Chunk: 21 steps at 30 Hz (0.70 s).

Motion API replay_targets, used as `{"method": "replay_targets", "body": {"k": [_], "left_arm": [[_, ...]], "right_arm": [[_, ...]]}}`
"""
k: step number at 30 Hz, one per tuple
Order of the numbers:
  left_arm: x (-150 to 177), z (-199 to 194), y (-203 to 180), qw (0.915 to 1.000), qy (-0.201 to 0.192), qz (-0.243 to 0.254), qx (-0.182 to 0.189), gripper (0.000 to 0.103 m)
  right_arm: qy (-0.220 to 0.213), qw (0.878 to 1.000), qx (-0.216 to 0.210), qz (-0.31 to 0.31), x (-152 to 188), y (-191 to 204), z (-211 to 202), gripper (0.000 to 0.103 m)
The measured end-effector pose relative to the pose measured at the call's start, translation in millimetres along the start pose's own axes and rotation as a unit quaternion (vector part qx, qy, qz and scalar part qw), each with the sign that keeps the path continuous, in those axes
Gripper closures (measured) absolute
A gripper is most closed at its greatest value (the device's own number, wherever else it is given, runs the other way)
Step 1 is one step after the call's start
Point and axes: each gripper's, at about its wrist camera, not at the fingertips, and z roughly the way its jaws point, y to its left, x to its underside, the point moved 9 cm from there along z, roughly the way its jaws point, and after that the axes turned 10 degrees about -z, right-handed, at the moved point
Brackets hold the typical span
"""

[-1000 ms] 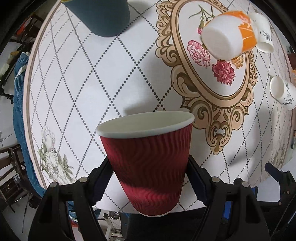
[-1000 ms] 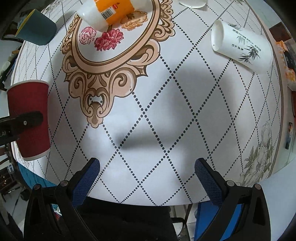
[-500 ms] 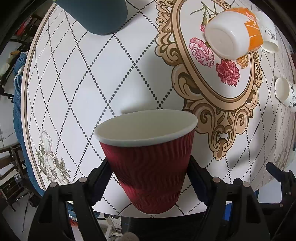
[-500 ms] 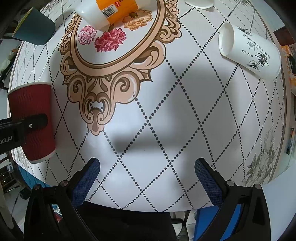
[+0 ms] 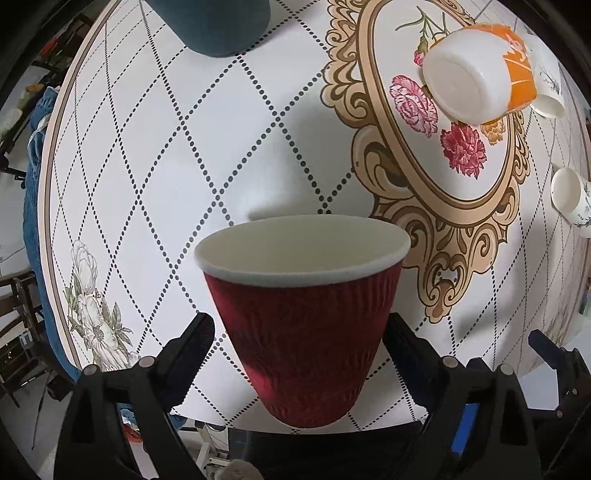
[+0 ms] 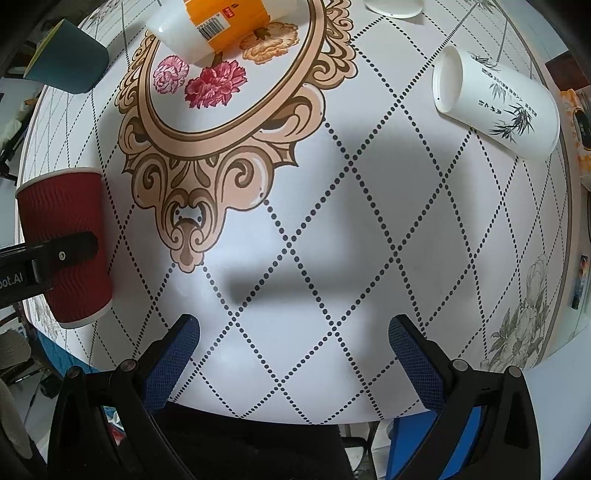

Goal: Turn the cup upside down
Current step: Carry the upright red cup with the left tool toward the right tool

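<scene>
A dark red ribbed paper cup (image 5: 304, 325) with a white rim is held upright between the fingers of my left gripper (image 5: 299, 332), lifted above the near edge of the round table. Its open mouth tilts slightly away from me. In the right wrist view the same cup (image 6: 62, 236) shows at the far left with a left finger (image 6: 62, 253) across its side. My right gripper (image 6: 293, 347) is open and empty above the table's near edge.
On the patterned table (image 6: 295, 221) lie an orange-and-white cup (image 5: 476, 74) on its side, a white bamboo-print cup (image 6: 498, 99) on its side and another white cup (image 5: 572, 199). A teal cup (image 5: 218, 22) stands at the far left.
The left gripper has tilted forward with the red cup, so more of the cup's inside shows. The right gripper has drawn back slightly and stays open.
</scene>
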Motion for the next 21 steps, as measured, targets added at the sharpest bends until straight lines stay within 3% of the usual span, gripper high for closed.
{"method": "replay_targets", "body": {"k": [11, 21], "left_arm": [[-9.6, -20.6, 8.9, 0.9998, -0.015, -0.016, 0.005, 0.01], [4.4, -83.9, 16.6, 0.9957, -0.083, -0.036, 0.018, 0.006]], "right_arm": [[-0.005, 1.0, -0.003, -0.001, 3.3, -7.9, -5.6, 0.0], [-0.048, 0.999, -0.013, -0.005, 9.9, -12.3, -39.9, 0.0]]}}
